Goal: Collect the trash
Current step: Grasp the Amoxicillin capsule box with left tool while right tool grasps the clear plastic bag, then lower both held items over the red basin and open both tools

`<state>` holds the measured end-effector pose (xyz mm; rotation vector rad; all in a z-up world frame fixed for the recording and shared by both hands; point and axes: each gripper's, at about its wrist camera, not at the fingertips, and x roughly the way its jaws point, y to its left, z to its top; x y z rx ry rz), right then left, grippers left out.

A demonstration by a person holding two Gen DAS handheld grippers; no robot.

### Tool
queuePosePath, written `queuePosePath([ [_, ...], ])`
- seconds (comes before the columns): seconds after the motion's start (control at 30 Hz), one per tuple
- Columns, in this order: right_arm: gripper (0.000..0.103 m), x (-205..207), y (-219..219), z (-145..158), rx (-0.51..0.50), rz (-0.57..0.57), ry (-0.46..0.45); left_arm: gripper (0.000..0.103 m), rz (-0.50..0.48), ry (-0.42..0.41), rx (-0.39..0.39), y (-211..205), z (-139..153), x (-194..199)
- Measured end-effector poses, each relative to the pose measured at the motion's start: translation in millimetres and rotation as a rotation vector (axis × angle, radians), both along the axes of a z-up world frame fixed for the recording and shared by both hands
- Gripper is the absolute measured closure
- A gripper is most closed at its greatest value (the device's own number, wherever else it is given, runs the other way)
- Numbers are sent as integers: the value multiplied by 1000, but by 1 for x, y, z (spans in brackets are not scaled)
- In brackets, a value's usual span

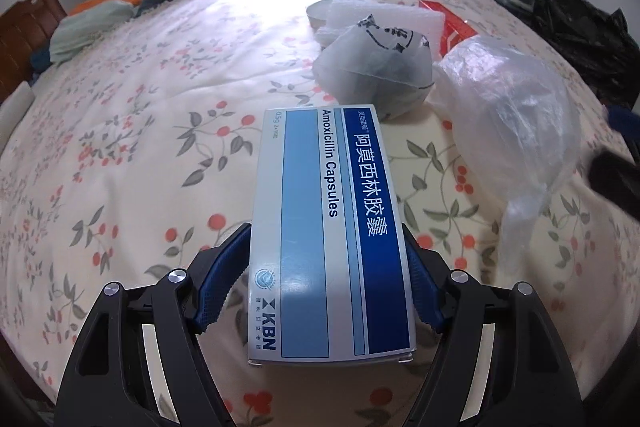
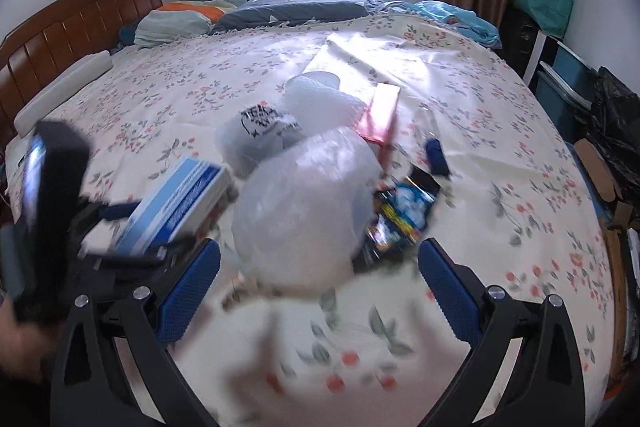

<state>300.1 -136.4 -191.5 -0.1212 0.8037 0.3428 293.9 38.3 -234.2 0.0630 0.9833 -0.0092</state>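
We have the Amoxicillin box (image 1: 330, 227) clamped between the left gripper (image 1: 328, 259) pads, long axis pointing to 12 o'clock, held above the floral bedspread (image 1: 140, 131). Clear crumpled bag (image 1: 508, 119) sits at 2 o'clock from it, grey printed bag (image 1: 376, 67) at 12. Right gripper (image 2: 320, 287) is spread wide – nothing between its fingers – clear bag just ahead.

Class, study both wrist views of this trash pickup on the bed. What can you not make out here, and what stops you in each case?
- Contents of the grey printed bag: left wrist view, its cloudy plastic hides them.
- Dark snack wrapper: right wrist view, motion blur and the clear plastic bag covering part of it.
- Medicine box underside: left wrist view, faces away; left gripper clamps its sides.
- Black bag: cut off by the fisheye edge.
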Motion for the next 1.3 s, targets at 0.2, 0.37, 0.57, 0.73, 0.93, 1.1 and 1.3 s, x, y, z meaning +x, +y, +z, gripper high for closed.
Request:
queuePosePath([
  [0.2, 5, 34, 29, -24, -69, -21, 21, 30, 2, 10, -1, 4, -5, 0],
  [0.37, 12, 45, 34, -42, -78, -17, 56, 30, -1, 12, -18, 7, -9, 4],
  [0.57, 25, 37, 22, -42, -24, 4, 55, 30, -17, -1, -29, 6, -7, 1],
  [0.73, 25, 6, 9, -22, -14, 21, 19, 30, -26, -17, -29, -1, 5, -15],
  [0.93, 25, -46, -14, 4, -6, 43, -6, 30, -51, -36, -30, -16, 27, -49],
  [1.1, 25, -95, -30, 26, 4, 58, -28, 30, -76, -51, -23, -31, 45, -87],
  [1.3, 25, -156, -40, 41, 12, 94, -41, 30, -103, -61, -19, -43, 66, -143],
])
